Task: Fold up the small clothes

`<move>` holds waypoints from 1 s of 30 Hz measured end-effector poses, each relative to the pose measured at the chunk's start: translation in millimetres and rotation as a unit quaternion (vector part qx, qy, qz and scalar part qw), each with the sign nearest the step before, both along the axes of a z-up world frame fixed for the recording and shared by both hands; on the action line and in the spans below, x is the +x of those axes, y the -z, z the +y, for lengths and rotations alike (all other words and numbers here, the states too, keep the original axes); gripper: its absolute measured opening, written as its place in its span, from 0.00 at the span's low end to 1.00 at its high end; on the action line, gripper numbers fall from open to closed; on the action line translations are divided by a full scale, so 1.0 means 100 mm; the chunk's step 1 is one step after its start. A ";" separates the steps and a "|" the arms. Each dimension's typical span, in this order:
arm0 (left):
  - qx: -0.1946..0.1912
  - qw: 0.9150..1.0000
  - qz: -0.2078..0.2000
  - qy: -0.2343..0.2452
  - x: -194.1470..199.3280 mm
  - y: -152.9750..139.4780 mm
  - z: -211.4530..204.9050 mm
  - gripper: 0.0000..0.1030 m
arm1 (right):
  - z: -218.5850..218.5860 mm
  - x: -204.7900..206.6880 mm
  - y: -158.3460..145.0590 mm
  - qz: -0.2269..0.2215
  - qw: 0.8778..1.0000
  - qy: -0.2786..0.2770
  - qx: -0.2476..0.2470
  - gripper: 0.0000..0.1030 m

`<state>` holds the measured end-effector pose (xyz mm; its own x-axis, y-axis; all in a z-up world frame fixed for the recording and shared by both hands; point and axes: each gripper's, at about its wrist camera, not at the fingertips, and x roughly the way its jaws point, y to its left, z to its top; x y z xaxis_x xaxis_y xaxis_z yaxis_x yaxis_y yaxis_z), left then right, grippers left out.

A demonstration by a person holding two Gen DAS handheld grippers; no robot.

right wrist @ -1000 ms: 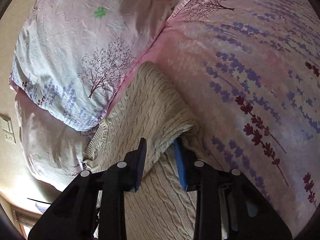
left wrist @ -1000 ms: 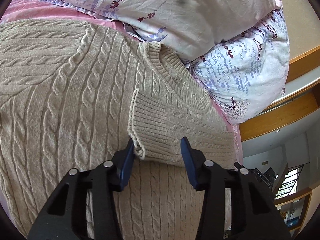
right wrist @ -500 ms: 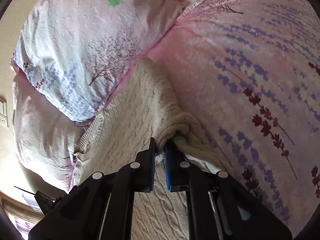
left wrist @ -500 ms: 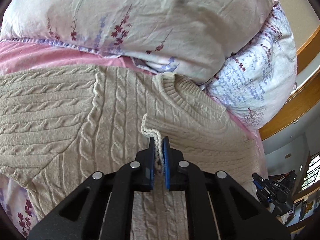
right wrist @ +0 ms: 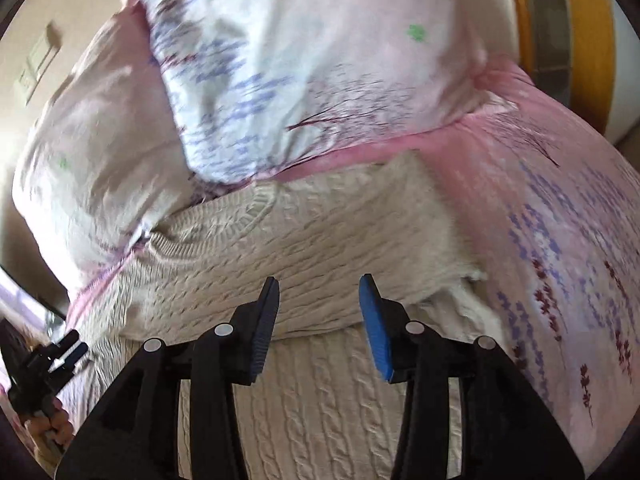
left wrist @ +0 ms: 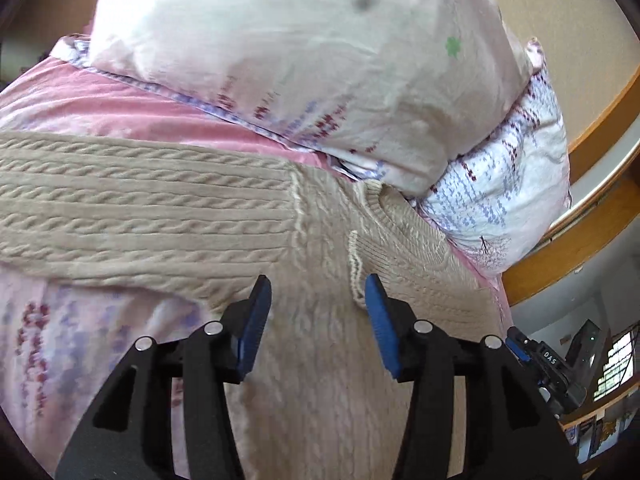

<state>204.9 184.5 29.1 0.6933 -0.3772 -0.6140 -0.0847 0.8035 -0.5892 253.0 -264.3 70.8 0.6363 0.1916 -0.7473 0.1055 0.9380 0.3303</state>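
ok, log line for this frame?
step: sleeve fold | left claw: opening, empty | right claw: opening, empty | sweater: on bed, sleeve folded across

Pillows point(left wrist: 304, 60) blocked you past the sweater point(left wrist: 160, 216) collar; open bedspread point(right wrist: 560, 208) lay free to its right, w/ wood rail point(left wrist: 592, 216) beyond.

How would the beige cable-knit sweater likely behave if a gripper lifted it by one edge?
The sweater would probably droop and fold: it already lies in soft layers on the bedspread. Its thick cable knit suggests some weight for its size. The ribbed cuff looks textured, so it likely grips rather than slips.
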 end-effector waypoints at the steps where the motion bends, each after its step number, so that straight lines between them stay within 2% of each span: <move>1: -0.004 1.000 -0.001 -0.017 -0.13 0.01 0.14 0.48 | 0.17 0.08 0.02 0.008 1.000 -0.023 -0.014 0.42; 5: -0.027 0.995 0.006 -0.099 -0.55 -0.01 0.77 0.48 | 0.76 0.32 0.16 0.027 0.993 -0.088 -0.070 0.42; 8: -0.035 0.987 0.023 -0.156 -0.76 0.06 1.14 0.48 | 1.06 0.35 0.46 0.062 0.985 -0.122 -0.108 0.43; 11: -0.063 0.979 0.040 -0.188 -0.86 0.17 1.40 0.48 | 1.18 0.27 0.55 0.045 0.980 -0.126 -0.147 0.49; 17: -0.119 0.966 0.059 -0.223 -0.74 0.37 1.55 0.47 | 0.92 0.16 0.63 0.055 0.989 -0.115 -0.080 0.50; 20: -0.133 0.957 0.054 -0.252 -0.70 0.40 1.61 0.42 | 0.88 0.12 0.62 0.056 0.989 -0.112 -0.076 0.50; 23: -0.160 0.944 0.047 -0.283 -0.69 0.46 1.75 0.38 | 0.91 0.09 0.55 0.053 0.989 -0.115 -0.073 0.51; 25: -0.177 0.936 0.044 -0.300 -0.68 0.51 1.85 0.34 | 0.89 0.06 0.52 0.052 0.989 -0.119 -0.065 0.54; 27: -0.183 0.930 0.046 -0.314 -0.67 0.54 1.92 0.23 | 0.87 0.03 0.49 0.053 0.989 -0.122 -0.056 0.54; 29: -0.183 0.929 0.051 -0.318 -0.64 0.55 1.96 0.16 | 0.83 -0.02 0.45 0.051 0.990 -0.124 -0.049 0.54; 30: -0.184 0.928 0.051 -0.319 -0.63 0.55 1.95 0.07 | 0.80 -0.04 0.42 0.049 0.990 -0.123 -0.046 0.54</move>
<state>142.2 379.7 -25.4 0.7932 -0.1066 -0.5995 -0.5444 0.3170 -0.7766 249.1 -184.2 28.4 0.5033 0.2600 -0.8241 -0.1022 0.9649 0.2420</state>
